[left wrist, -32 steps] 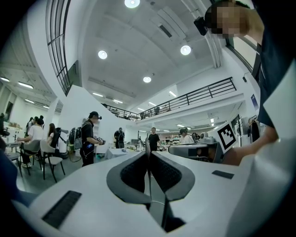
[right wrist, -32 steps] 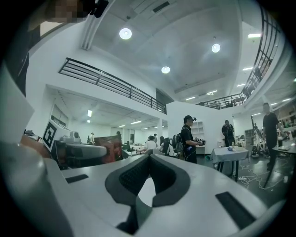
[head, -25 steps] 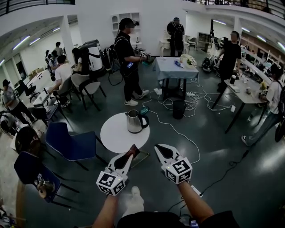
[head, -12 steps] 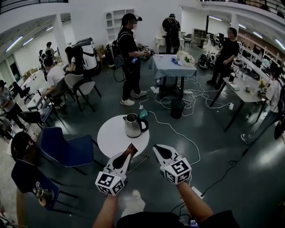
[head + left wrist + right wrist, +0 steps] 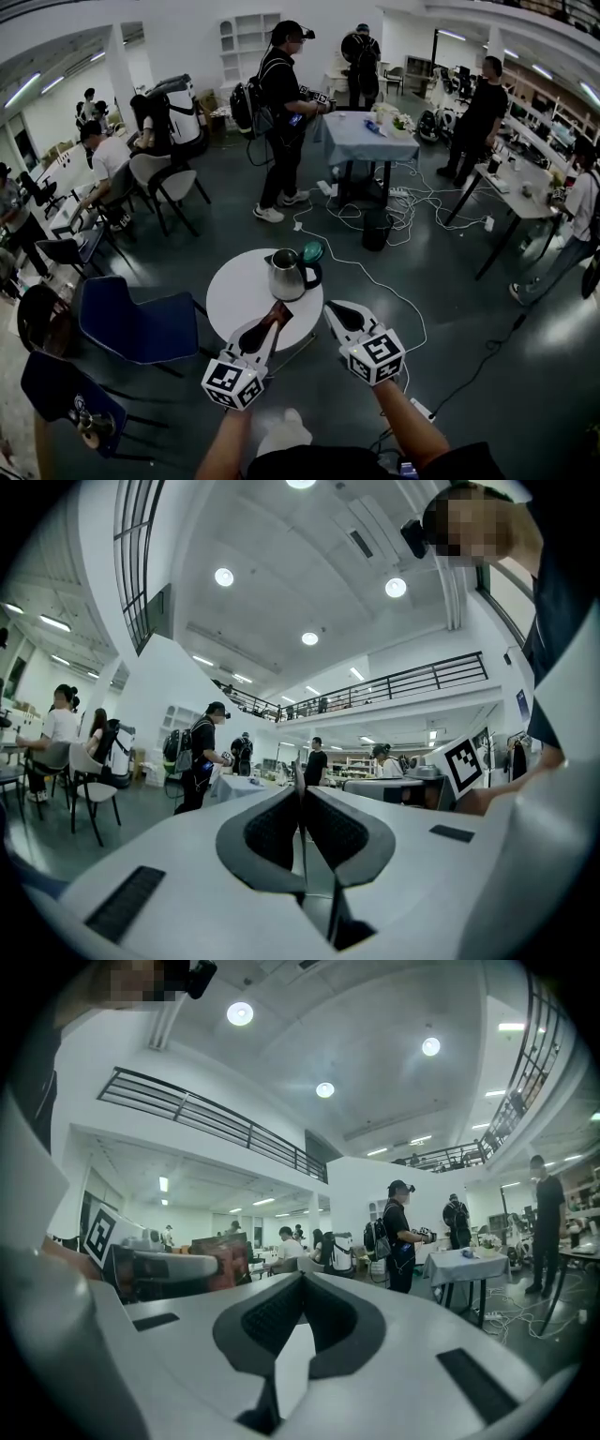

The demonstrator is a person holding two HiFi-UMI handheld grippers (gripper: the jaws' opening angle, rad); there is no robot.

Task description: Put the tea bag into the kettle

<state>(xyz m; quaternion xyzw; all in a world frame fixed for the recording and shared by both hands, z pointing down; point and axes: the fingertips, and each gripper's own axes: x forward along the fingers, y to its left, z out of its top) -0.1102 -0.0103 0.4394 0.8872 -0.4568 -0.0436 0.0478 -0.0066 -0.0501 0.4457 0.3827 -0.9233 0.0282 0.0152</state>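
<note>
A brown tea bag (image 5: 279, 313) sits pinched at the tip of the left gripper (image 5: 274, 320), its jaws closed flat on the thin packet so that it sticks out just past them. From the left gripper view the packet shows only as a narrow edge between the pads. The right gripper (image 5: 334, 310) hangs just beside it on the right, level with it, jaws pressed together with nothing between them. From its own view the tea bag shows off to the left, at the end of the other tool.

Directly ahead of both tips, and close, stands the steel kettle (image 5: 287, 275) with its black handle turned to the right. It rests on a small round white table (image 5: 234, 292), whose near rim lies just under the left gripper's tip. The tea bag is clear of the kettle, short of it. Beyond the kettle, at the table's far right edge, lies a teal round piece (image 5: 312, 251), possibly the kettle's lid, though it is too small to be sure.

Left of the left gripper stands a blue chair (image 5: 136, 323). Well ahead, past the round table, a person in black with a backpack (image 5: 283, 117) stands by a cloth-covered table (image 5: 367, 141), and white cables (image 5: 370, 223) trail over the dark floor.
</note>
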